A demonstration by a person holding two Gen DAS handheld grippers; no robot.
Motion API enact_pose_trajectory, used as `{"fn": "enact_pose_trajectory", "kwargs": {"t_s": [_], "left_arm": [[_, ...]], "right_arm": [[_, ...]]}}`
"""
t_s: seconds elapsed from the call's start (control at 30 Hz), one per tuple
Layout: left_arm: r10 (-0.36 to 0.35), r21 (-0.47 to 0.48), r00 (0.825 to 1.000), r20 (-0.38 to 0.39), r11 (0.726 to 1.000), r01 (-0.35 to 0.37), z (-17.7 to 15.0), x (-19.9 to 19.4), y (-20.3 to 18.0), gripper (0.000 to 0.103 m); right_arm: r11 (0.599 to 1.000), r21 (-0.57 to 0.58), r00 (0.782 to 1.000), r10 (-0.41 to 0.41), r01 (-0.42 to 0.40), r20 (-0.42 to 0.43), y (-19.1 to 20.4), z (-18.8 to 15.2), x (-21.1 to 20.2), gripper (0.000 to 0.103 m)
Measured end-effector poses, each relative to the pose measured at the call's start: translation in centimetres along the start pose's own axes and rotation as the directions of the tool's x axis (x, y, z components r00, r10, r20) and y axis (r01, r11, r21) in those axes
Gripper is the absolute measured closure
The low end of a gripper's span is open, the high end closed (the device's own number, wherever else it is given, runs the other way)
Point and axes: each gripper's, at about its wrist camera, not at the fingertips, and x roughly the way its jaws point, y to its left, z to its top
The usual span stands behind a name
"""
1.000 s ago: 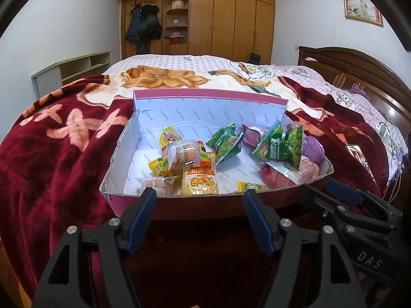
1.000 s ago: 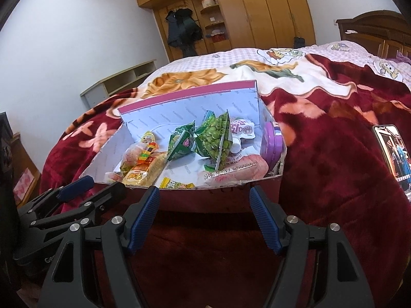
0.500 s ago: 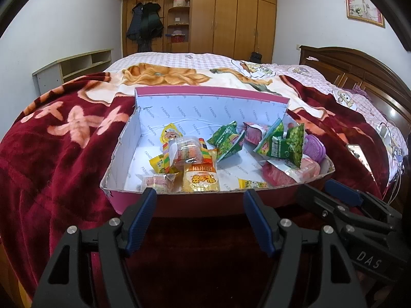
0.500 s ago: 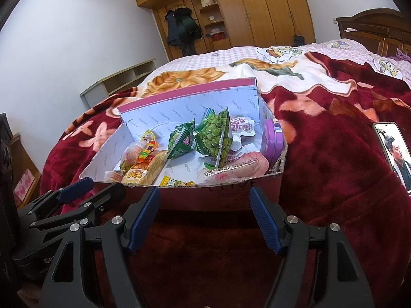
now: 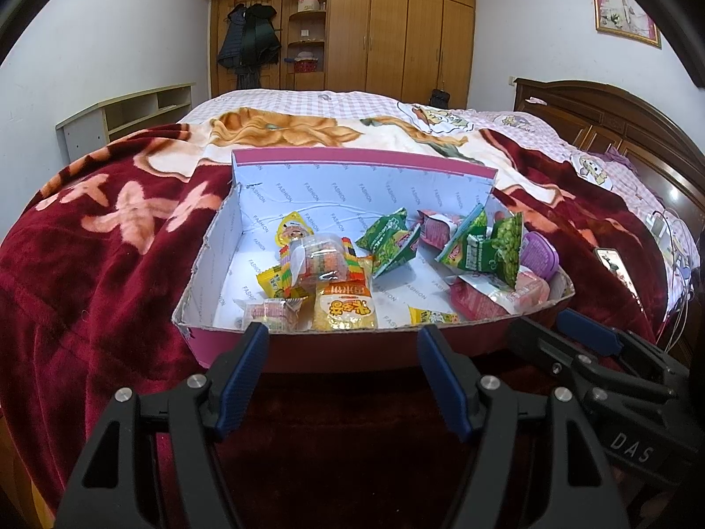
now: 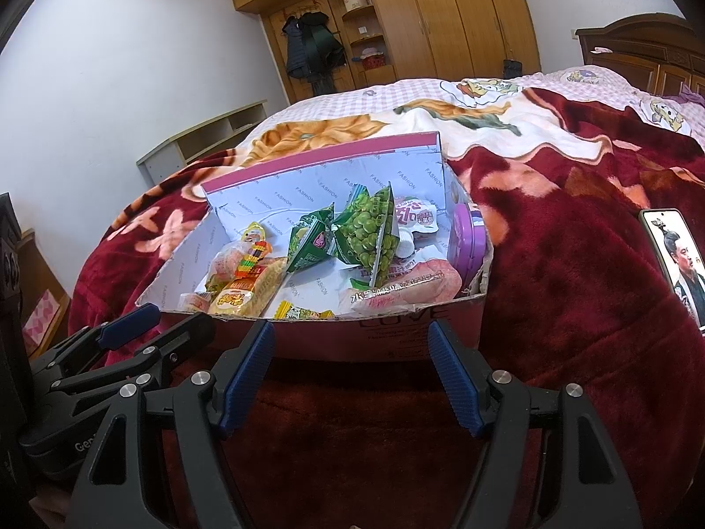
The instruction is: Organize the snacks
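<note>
The snack packets lie heaped inside the pink cardboard box on the bed, while the left gripper and right gripper, both spread and empty, hover just before its near wall, probably squared for reaching in.

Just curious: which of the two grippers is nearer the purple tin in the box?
Right. The right gripper faces the box end holding the purple tin; the left gripper sits farther left.

A bed under a dark red flowered blanket fills the room, with a carved dark wooden headboard at the right. Wooden wardrobes line the far wall, beside white walls and a low open shelf unit.
</note>
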Motion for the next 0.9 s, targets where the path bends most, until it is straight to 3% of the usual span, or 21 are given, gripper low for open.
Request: {"fn": "enact_pose_trajectory", "kwargs": {"t_s": [0.9], "left_arm": [[0.003, -0.001, 1.000, 0.004, 1.000, -0.003, -0.04, 0.02, 0.21, 0.030]], "right_arm": [[1.000, 0.003, 1.000, 0.001, -0.001, -0.004, 0.00, -0.19, 0.13, 0.029]]}}
